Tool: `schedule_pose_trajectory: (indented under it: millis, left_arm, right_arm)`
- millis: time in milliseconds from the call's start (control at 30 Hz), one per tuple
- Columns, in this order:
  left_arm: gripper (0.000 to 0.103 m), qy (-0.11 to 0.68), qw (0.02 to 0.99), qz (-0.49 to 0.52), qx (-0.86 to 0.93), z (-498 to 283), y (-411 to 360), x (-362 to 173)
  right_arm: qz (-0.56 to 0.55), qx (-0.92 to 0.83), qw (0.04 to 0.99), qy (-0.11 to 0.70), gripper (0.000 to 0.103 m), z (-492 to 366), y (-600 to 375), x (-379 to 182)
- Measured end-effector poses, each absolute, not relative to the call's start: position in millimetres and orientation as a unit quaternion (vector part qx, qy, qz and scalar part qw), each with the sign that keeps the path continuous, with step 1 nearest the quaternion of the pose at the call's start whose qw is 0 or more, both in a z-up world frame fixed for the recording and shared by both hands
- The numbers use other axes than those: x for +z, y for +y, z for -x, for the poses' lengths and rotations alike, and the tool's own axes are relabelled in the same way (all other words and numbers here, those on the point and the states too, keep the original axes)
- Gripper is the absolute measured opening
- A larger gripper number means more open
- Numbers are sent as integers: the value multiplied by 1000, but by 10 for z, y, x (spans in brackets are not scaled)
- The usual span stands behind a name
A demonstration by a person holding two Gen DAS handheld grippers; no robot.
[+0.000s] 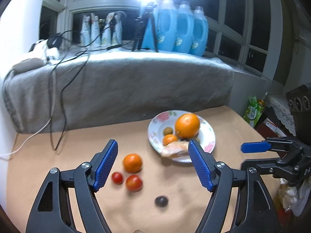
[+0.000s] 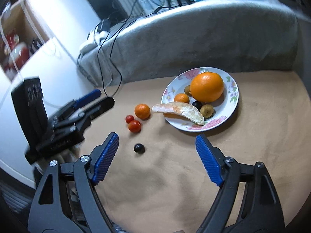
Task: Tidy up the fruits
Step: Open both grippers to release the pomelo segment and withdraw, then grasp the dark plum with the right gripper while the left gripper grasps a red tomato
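A floral plate (image 1: 209,134) (image 2: 231,104) holds a big orange (image 1: 187,125) (image 2: 207,87), a small mandarin (image 1: 169,139) (image 2: 181,98), brown kiwi-like fruits (image 2: 207,111), a dark grape (image 2: 196,104) and a peeled citrus segment (image 1: 174,149) (image 2: 178,110) that overhangs the rim. On the table lie a mandarin (image 1: 132,163) (image 2: 142,111), two cherry tomatoes (image 1: 133,183) (image 2: 134,126) and a dark grape (image 1: 161,201) (image 2: 139,148). My left gripper (image 1: 153,164) is open above the loose fruits. My right gripper (image 2: 157,158) is open, with the loose grape near its left finger.
A grey blanket-covered ledge (image 1: 116,85) runs behind the tan table (image 1: 77,151), with cables (image 1: 64,97), a tripod (image 1: 144,27) and blue detergent bottles (image 1: 182,29). Packets and clutter (image 1: 252,112) stand past the table's right edge.
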State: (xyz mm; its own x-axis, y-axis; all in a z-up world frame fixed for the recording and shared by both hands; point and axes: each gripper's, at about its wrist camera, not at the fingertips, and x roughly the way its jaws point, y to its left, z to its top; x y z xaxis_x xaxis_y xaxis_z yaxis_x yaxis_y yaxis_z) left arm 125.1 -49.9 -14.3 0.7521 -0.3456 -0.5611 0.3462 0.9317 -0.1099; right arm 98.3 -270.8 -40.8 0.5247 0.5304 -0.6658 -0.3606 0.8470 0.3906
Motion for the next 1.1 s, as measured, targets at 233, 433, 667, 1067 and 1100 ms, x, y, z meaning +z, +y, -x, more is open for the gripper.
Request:
schedule_pose_trajectory:
  millis: [233, 433, 667, 1067, 1100]
  left_arm:
    - [75, 324, 933, 2, -158, -1143, -246, -360]
    - [75, 348, 926, 13, -148, -1107, -127, -586]
    - [75, 368, 916, 31, -155, -1170, -117, -756]
    - [55, 402, 896, 59, -178, -1373, -232, -973]
    - [54, 404, 895, 61, -178, -1389, -235, -985]
  right_arm:
    - [-47, 283, 865, 413, 84, -784, -2507, -471]
    - [-24, 293, 860, 418, 84, -763, -2334, -610]
    - [-8, 297, 854, 428, 84, -834, -2158, -806]
    - [35, 309, 843, 439, 68, -942, -1825, -1094]
    - [36, 310, 841, 442, 67, -958, -1801, -1118]
